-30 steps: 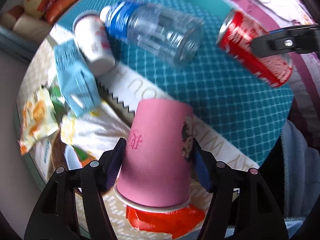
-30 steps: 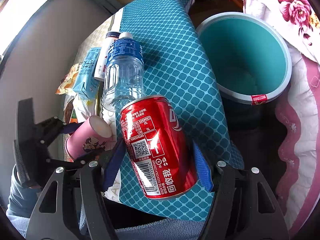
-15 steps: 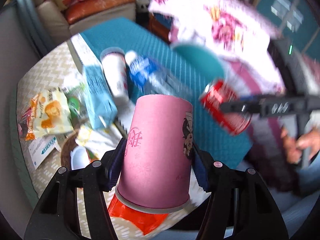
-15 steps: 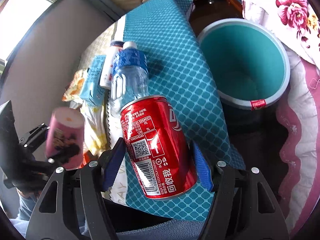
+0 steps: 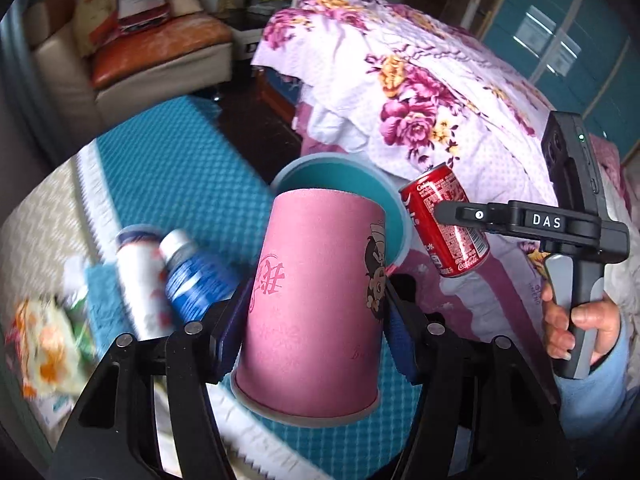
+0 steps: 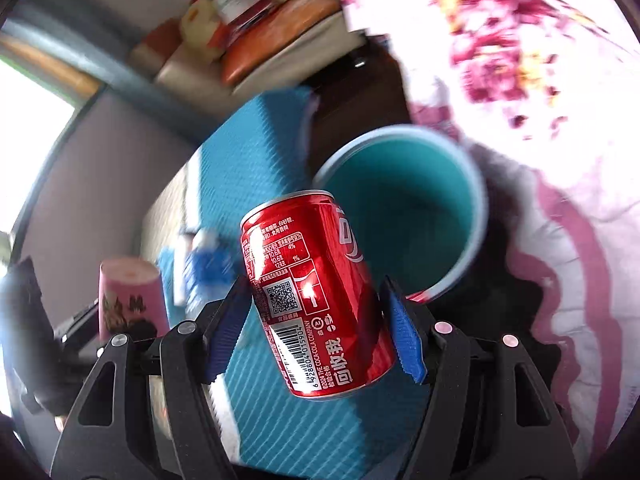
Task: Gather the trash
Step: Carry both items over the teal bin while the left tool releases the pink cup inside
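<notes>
My left gripper (image 5: pixel 316 320) is shut on a pink paper cup (image 5: pixel 316 300), held upside down above the teal table mat (image 5: pixel 180 184). My right gripper (image 6: pixel 316 320) is shut on a red cola can (image 6: pixel 320 312); in the left wrist view the red cola can (image 5: pixel 444 224) hangs in the air beside the teal trash bin (image 5: pixel 336 172). In the right wrist view the teal trash bin (image 6: pixel 404 196) stands open just beyond the can, and the pink paper cup (image 6: pixel 130 300) shows at the left. A person's hand (image 5: pixel 576 328) holds the right gripper's handle.
A clear water bottle with a blue label (image 5: pixel 192 276), a white bottle (image 5: pixel 140 280) and snack wrappers (image 5: pixel 44 344) lie on the table at the left. A floral bedspread (image 5: pixel 420 92) fills the right. A sofa with cushions (image 5: pixel 132 48) stands behind.
Both grippers have lifted off the table with the cup and the can and swung towards the bin. The table's litter has dropped to the lower left, and the bed and bin have come into view.
</notes>
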Demonstrator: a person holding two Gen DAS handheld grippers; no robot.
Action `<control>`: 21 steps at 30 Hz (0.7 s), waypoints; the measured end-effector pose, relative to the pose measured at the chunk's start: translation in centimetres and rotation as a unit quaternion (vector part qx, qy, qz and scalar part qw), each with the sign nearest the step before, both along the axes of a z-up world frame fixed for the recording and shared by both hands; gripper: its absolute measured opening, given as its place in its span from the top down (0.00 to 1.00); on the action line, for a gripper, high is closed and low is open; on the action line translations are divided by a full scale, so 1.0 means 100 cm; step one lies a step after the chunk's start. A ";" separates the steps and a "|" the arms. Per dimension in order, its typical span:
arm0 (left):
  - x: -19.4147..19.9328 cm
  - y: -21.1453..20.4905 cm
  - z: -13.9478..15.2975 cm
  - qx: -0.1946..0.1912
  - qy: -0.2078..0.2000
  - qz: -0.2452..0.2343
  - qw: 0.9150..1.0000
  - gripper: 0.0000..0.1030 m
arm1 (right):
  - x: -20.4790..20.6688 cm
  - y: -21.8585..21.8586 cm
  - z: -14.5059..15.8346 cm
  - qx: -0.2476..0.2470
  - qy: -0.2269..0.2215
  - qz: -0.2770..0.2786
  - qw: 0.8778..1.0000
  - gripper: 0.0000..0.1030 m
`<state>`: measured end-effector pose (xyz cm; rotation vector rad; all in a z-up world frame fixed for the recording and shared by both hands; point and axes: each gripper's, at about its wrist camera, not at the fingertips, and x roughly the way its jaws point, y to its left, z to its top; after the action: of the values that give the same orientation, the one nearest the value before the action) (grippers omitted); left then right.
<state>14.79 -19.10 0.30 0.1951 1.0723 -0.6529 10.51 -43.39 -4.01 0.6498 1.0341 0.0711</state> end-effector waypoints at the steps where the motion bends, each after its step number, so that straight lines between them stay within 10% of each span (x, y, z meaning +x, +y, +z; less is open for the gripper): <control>1: 0.006 -0.010 -0.005 0.002 0.002 -0.005 1.000 0.40 | 0.000 -0.011 -0.002 -0.001 0.001 -0.013 1.000 0.39; 15: 0.061 -0.109 -0.090 0.063 0.046 -0.018 0.997 0.36 | 0.016 -0.069 -0.033 -0.005 0.027 -0.063 0.998 0.39; 21: 0.061 -0.105 -0.093 0.064 0.038 -0.004 0.997 0.18 | 0.022 -0.067 -0.038 -0.004 0.031 -0.056 0.998 0.39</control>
<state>20.87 -29.60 -9.01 0.2871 1.1881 -0.6024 12.72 -50.08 -7.83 0.7052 1.0559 -0.0518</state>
